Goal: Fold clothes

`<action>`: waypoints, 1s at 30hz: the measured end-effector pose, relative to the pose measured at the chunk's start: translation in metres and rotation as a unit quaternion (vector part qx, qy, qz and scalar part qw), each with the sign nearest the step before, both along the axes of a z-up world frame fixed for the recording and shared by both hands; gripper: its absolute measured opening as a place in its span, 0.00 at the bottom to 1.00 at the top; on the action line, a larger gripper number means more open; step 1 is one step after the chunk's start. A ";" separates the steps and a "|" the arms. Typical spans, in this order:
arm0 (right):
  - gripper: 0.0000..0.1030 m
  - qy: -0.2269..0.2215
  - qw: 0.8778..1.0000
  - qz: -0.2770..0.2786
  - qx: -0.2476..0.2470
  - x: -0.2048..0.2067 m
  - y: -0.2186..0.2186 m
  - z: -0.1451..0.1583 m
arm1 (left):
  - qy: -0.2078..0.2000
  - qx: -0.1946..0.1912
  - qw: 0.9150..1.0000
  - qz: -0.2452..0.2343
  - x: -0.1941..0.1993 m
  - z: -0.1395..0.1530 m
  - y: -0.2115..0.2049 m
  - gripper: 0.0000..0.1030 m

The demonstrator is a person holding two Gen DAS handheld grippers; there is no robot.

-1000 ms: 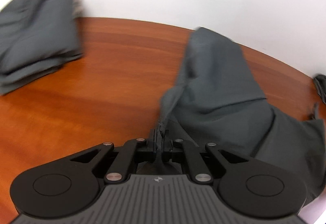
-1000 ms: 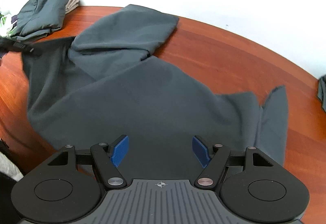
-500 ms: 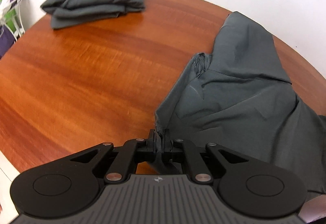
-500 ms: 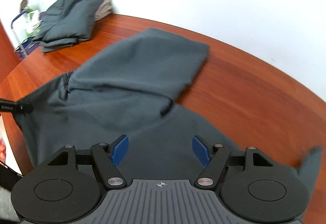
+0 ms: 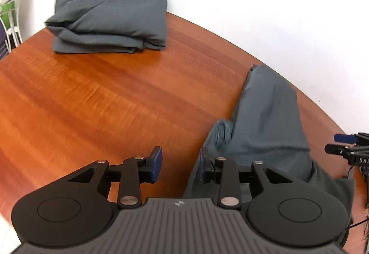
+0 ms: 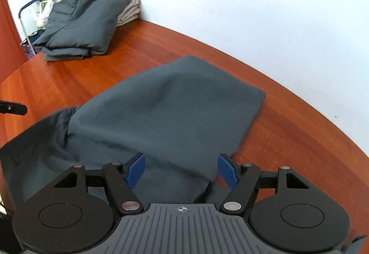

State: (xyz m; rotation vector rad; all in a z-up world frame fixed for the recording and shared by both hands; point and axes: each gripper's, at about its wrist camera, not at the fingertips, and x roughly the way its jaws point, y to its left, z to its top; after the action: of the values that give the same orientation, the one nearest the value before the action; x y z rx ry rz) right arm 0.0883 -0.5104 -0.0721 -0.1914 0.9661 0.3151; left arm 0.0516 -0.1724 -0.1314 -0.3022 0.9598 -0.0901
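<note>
Clutter sits farthest left of the grey garment: a white wire stand point(image 5: 9, 20) with green and purple things behind it in the left wrist view, and a cart with plastic bags point(image 6: 34, 20) in the right wrist view, both off the far left corner of the wooden table point(image 5: 92, 97). Next along, well left of the garment and against the white wall point(image 6: 230, 0), a folded grey stack point(image 5: 110, 7) rests on the table, with beige folded cloth point(image 6: 130, 11) under its wall side.

Nearer, the left gripper point(image 5: 180, 165) hovers over the table just left of the garment's edge; its blue-padded jaws stand apart with bare wood between them, and the right-hand pad is at the cloth's border, though contact cannot be made out.

The grey garment point(image 6: 166, 120) lies spread on the table, one part folded over the rest, its gathered waistband point(image 5: 220, 130) bunched on the left side.

Over the garment's near part hangs the right gripper point(image 6: 181, 170), jaws spread wide, cloth below them and nothing pinched. Its tip also shows at the right edge of the left wrist view.
</note>
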 end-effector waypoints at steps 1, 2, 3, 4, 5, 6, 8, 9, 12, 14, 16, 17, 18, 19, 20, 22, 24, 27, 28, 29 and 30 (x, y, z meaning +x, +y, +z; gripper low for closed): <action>0.70 0.004 1.000 -0.004 0.003 0.007 0.002 -0.002 | 0.002 0.000 1.000 -0.007 0.010 -0.002 -0.002 0.38; 0.70 0.008 1.000 -0.008 0.007 0.014 0.003 -0.003 | 0.003 0.000 1.000 -0.016 0.020 -0.005 -0.005 0.38; 0.70 0.012 1.000 -0.013 0.012 0.022 0.003 -0.004 | 0.003 0.000 1.000 -0.025 0.030 -0.007 -0.007 0.38; 0.70 0.015 1.000 -0.018 0.017 0.029 0.004 -0.004 | 0.003 -0.001 0.999 -0.035 0.039 -0.010 -0.011 0.39; 0.70 0.017 0.999 -0.023 0.022 0.035 0.005 -0.004 | 0.005 -0.003 0.999 -0.043 0.048 -0.013 -0.014 0.39; 0.70 0.017 0.999 -0.028 0.029 0.043 0.007 -0.004 | 0.008 -0.006 0.999 -0.050 0.057 -0.019 -0.017 0.41; 0.70 0.017 0.998 -0.039 0.044 0.059 0.012 -0.002 | 0.018 -0.019 0.998 -0.062 0.074 -0.030 -0.022 0.41; 0.70 0.018 0.998 -0.043 0.051 0.067 0.016 -0.002 | 0.023 -0.025 0.997 -0.066 0.080 -0.034 -0.025 0.41; 0.70 0.021 0.996 -0.053 0.072 0.090 0.029 -0.002 | 0.038 -0.043 0.995 -0.083 0.096 -0.046 -0.034 0.41; 0.70 0.025 0.994 -0.058 0.084 0.104 0.040 -0.003 | 0.042 -0.052 0.993 -0.099 0.100 -0.051 -0.040 0.41; 0.73 0.033 0.993 -0.059 0.095 0.117 0.052 -0.007 | 0.046 -0.061 0.991 -0.111 0.103 -0.054 -0.044 0.41; 0.75 0.037 0.993 -0.059 0.097 0.123 0.058 -0.010 | 0.050 -0.069 0.990 -0.115 0.104 -0.055 -0.045 0.41; 0.76 0.042 0.993 -0.055 0.099 0.128 0.065 -0.014 | 0.055 -0.079 0.989 -0.116 0.105 -0.056 -0.046 0.41; 0.77 0.047 0.993 -0.050 0.098 0.132 0.071 -0.018 | 0.060 -0.090 0.987 -0.118 0.106 -0.057 -0.046 0.40; 0.77 0.053 0.993 -0.047 0.092 0.136 0.077 -0.022 | 0.064 -0.103 0.985 -0.121 0.106 -0.057 -0.047 0.40; 0.77 0.065 0.994 -0.038 0.079 0.143 0.090 -0.031 | 0.070 -0.111 0.982 -0.133 0.106 -0.058 -0.051 0.40; 0.77 0.078 0.994 -0.032 0.068 0.147 0.100 -0.040 | 0.071 -0.109 0.981 -0.146 0.105 -0.058 -0.057 0.40; 0.77 0.090 0.995 -0.026 0.047 0.146 0.112 -0.051 | 0.068 -0.118 0.978 -0.160 0.102 -0.056 -0.063 0.38; 0.77 0.087 0.995 -0.026 0.037 0.143 0.113 -0.053 | 0.064 -0.122 0.976 -0.167 0.101 -0.055 -0.064 0.35; 0.71 0.085 0.996 -0.027 0.027 0.140 0.114 -0.056 | 0.058 -0.128 0.974 -0.176 0.099 -0.054 -0.066 0.34; 0.62 0.084 0.996 -0.029 0.022 0.138 0.113 -0.058 | 0.053 -0.134 0.972 -0.184 0.098 -0.052 -0.068 0.31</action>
State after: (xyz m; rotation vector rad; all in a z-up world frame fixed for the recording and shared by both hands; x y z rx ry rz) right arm 0.2260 -0.3970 -0.1301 -0.0976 1.1271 0.3020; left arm 0.1497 -0.2399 -0.1837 -0.3764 1.1024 -0.5517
